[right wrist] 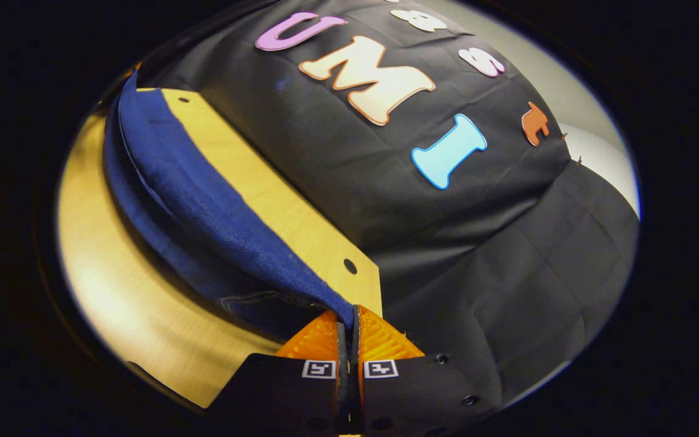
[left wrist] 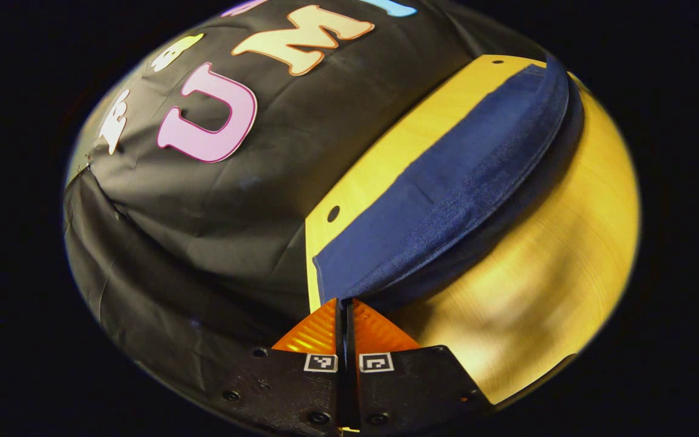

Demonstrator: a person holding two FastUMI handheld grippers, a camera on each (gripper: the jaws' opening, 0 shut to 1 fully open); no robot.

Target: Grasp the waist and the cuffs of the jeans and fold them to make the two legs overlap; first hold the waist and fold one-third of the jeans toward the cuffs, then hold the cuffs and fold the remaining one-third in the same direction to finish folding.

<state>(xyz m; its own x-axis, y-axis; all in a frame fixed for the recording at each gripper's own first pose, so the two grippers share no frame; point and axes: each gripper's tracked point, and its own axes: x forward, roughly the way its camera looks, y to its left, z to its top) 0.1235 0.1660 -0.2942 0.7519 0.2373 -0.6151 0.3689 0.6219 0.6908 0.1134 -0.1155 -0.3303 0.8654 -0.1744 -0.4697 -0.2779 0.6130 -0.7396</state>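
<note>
The dark blue jeans [left wrist: 446, 182] hang as a long lifted band over the yellow wooden table [left wrist: 537, 267], casting a shadow under their near edge. In the left gripper view my left gripper [left wrist: 344, 301] is shut on one corner of the cloth, which stretches away up and to the right. In the right gripper view the jeans [right wrist: 204, 206] run up and to the left from my right gripper [right wrist: 349, 309], shut on the opposite corner. A frayed seam [right wrist: 252, 297] shows just left of that grip. Whether the held ends are waist or cuffs is unclear.
The table's far edge [left wrist: 386, 145] runs along the black cloth wall. Small round holes [left wrist: 333, 213] [right wrist: 350, 266] mark the tabletop's corners. Bare wood [right wrist: 125, 291] lies on the near side of the jeans.
</note>
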